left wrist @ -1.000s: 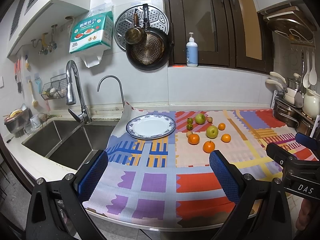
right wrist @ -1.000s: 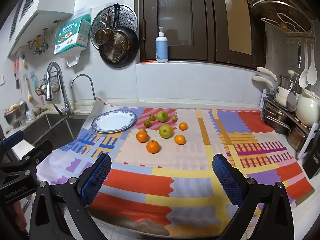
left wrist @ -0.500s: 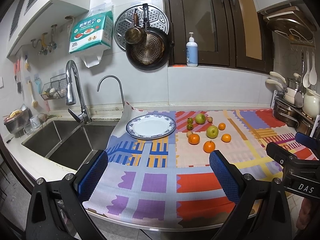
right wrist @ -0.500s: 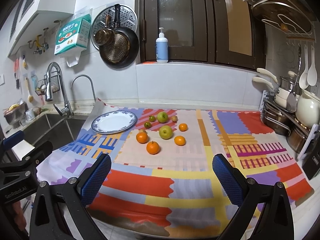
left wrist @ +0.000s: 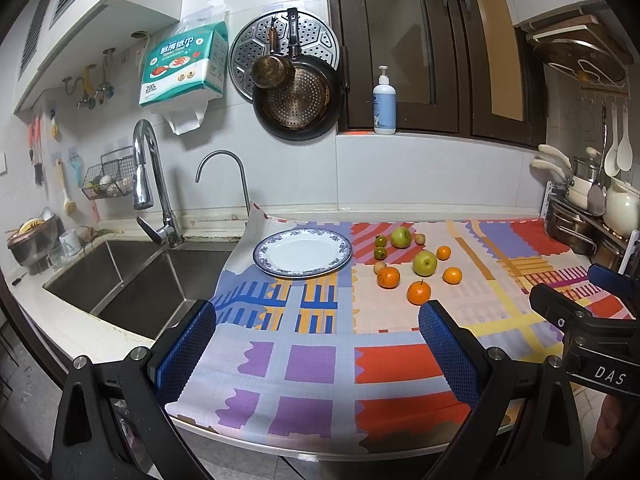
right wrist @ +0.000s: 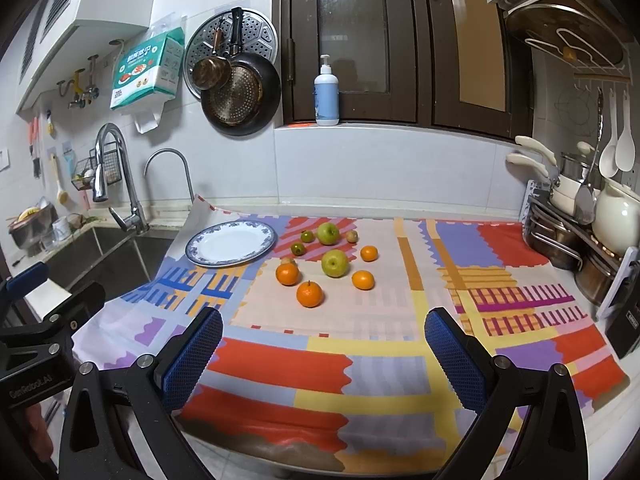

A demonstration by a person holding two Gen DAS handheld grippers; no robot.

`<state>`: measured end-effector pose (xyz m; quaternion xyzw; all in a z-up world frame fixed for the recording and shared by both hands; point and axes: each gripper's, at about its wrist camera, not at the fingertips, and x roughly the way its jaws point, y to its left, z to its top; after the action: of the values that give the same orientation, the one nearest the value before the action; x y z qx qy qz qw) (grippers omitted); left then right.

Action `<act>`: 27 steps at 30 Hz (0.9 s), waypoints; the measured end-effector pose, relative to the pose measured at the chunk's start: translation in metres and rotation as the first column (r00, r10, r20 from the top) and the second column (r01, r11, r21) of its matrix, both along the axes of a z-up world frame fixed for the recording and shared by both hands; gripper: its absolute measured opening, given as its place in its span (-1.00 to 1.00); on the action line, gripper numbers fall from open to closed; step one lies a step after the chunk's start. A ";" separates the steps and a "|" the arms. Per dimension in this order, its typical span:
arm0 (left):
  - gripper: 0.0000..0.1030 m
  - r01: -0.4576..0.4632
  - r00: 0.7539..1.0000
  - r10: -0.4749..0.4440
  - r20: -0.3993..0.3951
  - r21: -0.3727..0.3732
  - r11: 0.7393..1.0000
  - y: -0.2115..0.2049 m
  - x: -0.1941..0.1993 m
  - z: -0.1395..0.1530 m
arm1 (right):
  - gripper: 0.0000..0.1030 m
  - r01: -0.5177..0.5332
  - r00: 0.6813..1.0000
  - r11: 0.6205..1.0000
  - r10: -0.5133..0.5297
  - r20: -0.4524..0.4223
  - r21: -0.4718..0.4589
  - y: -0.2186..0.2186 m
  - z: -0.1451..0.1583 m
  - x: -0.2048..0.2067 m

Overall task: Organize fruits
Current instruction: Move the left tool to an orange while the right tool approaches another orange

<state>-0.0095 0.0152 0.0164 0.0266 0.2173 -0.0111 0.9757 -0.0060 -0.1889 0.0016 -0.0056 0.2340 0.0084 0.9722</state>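
1. On the tabletop lies a bright patchwork cloth [right wrist: 360, 364], and the fruits sit in a loose cluster on its far half, just right of a white plate [right wrist: 231, 242] with a blue rim.
2. Two green apples [right wrist: 334, 263] stand in the cluster, one behind the other, with four oranges [right wrist: 309, 293] around the nearer one.
3. Two small dark-green fruits [right wrist: 298, 248] lie nearest the plate, apart from it; a small brownish fruit [right wrist: 351, 235] sits beside the far apple.
4. Nothing lies on the plate.
5. Left claw [left wrist: 316, 350] hangs over the cloth's near edge, jaws spread wide and holding nothing, well short of the fruits.
6. Right claw [right wrist: 323, 354] hangs likewise over the near edge, jaws wide apart and gripping nothing.
7. Left of the cloth is a steel sink [left wrist: 120, 280] with a tall tap [left wrist: 150, 184].
8. A pan [right wrist: 240, 98] hangs on the wall above.
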 end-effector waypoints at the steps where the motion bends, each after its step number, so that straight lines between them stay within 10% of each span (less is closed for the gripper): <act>1: 1.00 -0.001 1.000 0.001 0.000 0.001 1.000 0.000 0.000 0.000 | 0.99 -0.001 1.000 1.000 0.001 0.001 -0.001 0.001 0.000 0.000; 27: 0.75 0.236 0.970 -0.231 -0.072 0.079 0.968 -0.001 0.113 -0.024 | 0.98 0.030 0.994 0.999 -0.031 -0.104 -0.012 0.015 -0.034 0.089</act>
<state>0.1036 0.0142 -0.0078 0.0943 0.2431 -0.1171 0.9583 0.0832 -0.1738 -0.0321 -0.0067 0.2842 -0.0075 0.9587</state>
